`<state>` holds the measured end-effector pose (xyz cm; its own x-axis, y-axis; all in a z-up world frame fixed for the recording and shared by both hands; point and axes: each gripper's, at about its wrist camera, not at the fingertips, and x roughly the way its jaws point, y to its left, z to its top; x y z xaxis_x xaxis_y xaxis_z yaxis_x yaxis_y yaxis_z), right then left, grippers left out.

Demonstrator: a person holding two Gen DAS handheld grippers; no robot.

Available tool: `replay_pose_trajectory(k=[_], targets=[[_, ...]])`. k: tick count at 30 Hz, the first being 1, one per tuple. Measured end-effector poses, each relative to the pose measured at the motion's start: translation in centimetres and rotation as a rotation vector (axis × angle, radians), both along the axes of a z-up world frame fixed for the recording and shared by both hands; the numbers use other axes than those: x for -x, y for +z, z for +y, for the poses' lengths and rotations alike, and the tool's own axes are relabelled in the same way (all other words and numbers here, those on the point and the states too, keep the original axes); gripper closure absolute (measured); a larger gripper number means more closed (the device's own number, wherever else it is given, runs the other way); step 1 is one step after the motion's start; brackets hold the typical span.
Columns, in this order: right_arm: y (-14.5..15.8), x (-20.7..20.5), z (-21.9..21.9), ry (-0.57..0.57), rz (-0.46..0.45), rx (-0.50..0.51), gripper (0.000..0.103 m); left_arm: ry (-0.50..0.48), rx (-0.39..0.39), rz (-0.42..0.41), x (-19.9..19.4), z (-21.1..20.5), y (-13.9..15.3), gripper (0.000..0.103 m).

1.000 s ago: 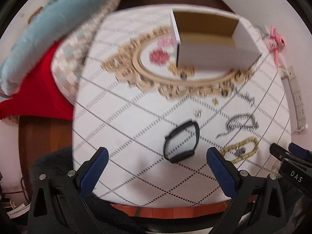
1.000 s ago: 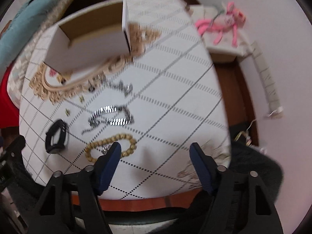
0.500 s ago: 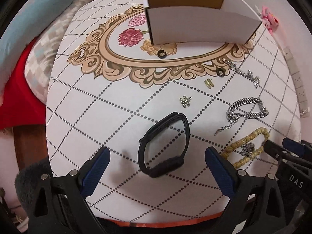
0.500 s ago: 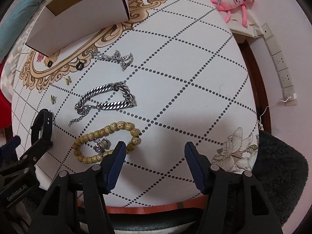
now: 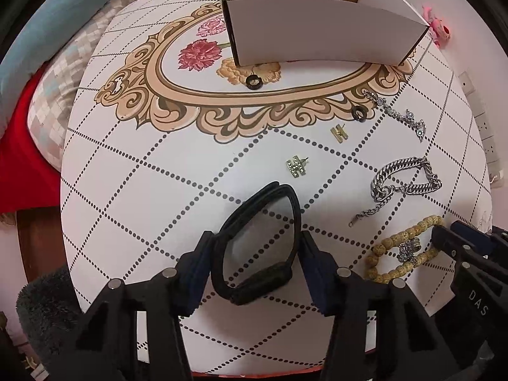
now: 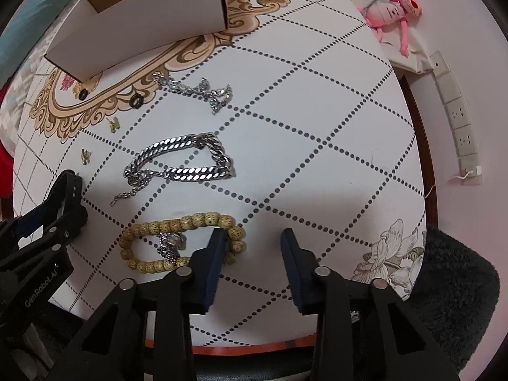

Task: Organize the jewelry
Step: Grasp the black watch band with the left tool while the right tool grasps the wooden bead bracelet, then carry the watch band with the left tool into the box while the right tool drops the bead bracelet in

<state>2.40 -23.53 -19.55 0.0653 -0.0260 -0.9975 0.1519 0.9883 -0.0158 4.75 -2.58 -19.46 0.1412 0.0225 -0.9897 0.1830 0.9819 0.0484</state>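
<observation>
A black band bracelet (image 5: 260, 241) lies on the white table cover (image 5: 127, 190). My left gripper (image 5: 254, 254) has closed in around it, a finger touching each side. A tan bead bracelet (image 6: 177, 241) with a silver charm lies to the right. My right gripper (image 6: 250, 241) is open at its right end; its left finger lies over the beads, and nothing is between the fingers. A silver chain bracelet (image 6: 181, 165), a sparkly chain (image 6: 197, 90), two gold H earrings (image 5: 297, 166), two black rings (image 5: 359, 113) and an open white box (image 5: 317, 28) lie beyond.
A pink plush toy (image 6: 390, 6) and a power strip (image 6: 457, 117) sit off the table's right side. Cushions and red cloth (image 5: 19, 146) lie to the left. A dark fuzzy seat (image 6: 454, 285) borders the near edge.
Both grippers moved forward and down to the table. My left gripper's fingers narrowed from wide open onto the black band. My right gripper's fingers narrowed at the bead bracelet.
</observation>
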Motion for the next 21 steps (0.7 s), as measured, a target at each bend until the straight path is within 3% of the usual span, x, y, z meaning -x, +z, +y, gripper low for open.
replay_pose_trajectory(k=[3,9,21], targets=[[0.4,0.1,1.2,0.016,-0.006,0.005,0.093,0.008,-0.005,-0.012,-0.4,0.4,-0.5,0.054],[1.0,0.7,1.6,0.012,-0.031,-0.022,0.094,0.027,0.005,-0.026,-0.2,1.4,0.5,0.054],[6.5,1.2,2.5,0.038,-0.149,-0.115,0.094,0.052,0.072,-0.081,0.9,5.3,5.0,0.054]])
